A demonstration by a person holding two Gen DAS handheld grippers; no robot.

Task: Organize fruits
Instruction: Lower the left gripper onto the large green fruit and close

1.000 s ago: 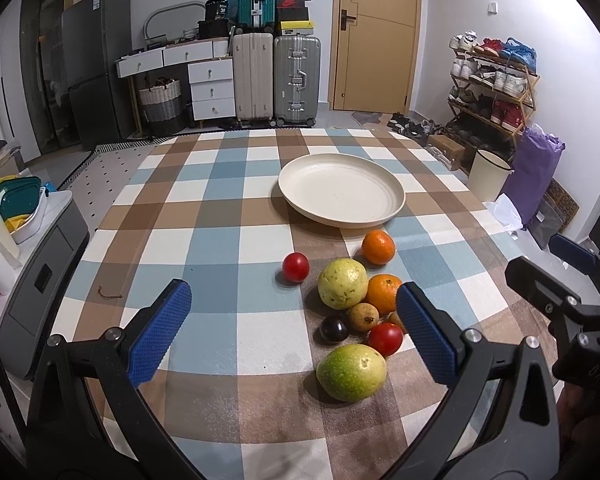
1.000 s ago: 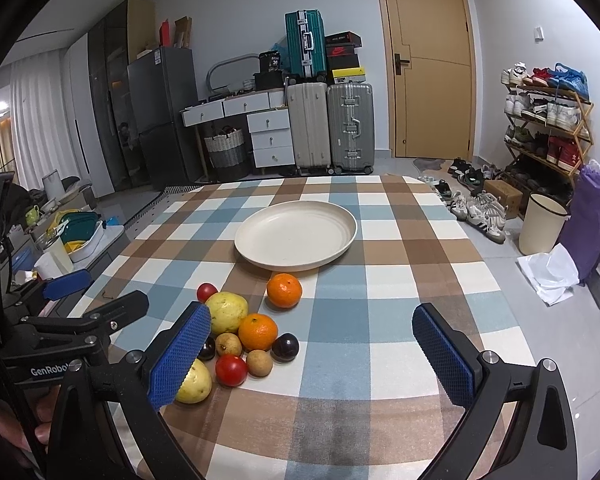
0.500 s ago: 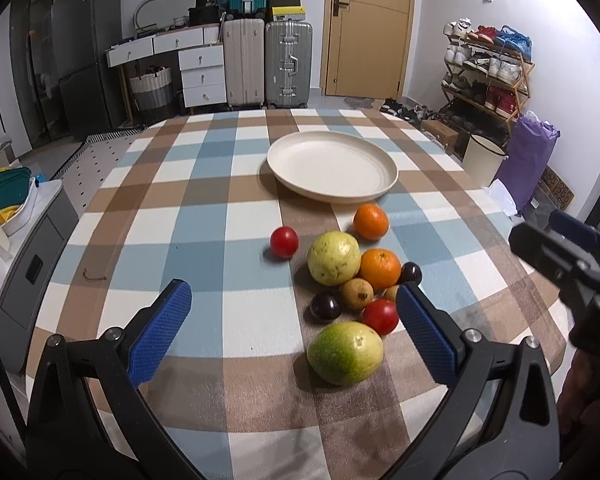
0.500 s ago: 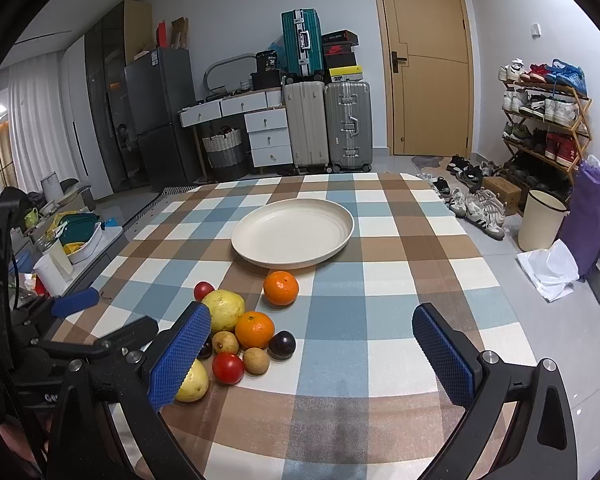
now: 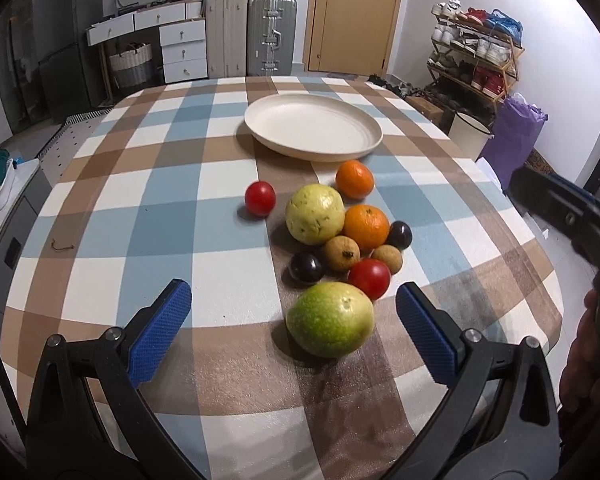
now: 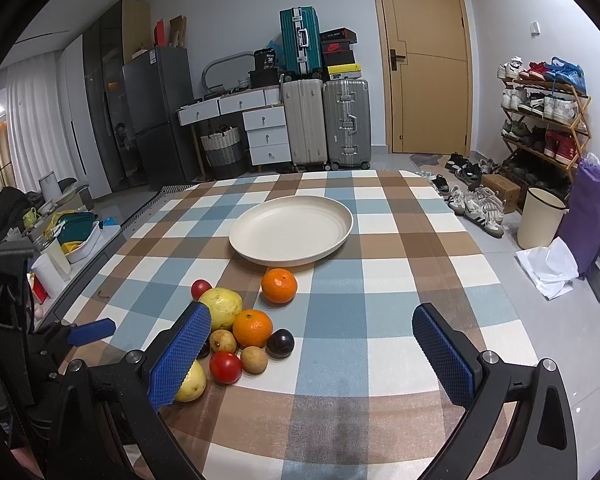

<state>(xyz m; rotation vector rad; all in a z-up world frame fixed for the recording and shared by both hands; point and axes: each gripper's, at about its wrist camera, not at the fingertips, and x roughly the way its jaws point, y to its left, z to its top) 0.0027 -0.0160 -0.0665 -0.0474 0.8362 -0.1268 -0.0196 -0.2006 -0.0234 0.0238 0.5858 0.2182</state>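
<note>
A cream plate (image 5: 312,126) stands empty at the table's far middle; it also shows in the right wrist view (image 6: 292,236). A cluster of fruit lies in front of it: a green guava (image 5: 330,324), a yellow guava (image 5: 314,214), two oranges (image 5: 366,226) (image 5: 355,179), two tomatoes (image 5: 260,198) (image 5: 370,278), dark plums (image 5: 306,267) and brown longans (image 5: 342,253). My left gripper (image 5: 294,336) is open, with the green guava between its fingers' line, untouched. My right gripper (image 6: 312,356) is open and empty, right of the cluster.
The checked tablecloth (image 5: 160,216) covers a round table. A small hook-like scrap (image 5: 62,246) lies at the left. Suitcases (image 6: 326,120), drawers, a shoe rack (image 6: 540,120) and a bin (image 6: 540,224) stand around the room beyond the table.
My left gripper has moved forward and lower toward the fruit, so the green guava now sits between its fingers. The right gripper has advanced slightly. No fruit has moved.
</note>
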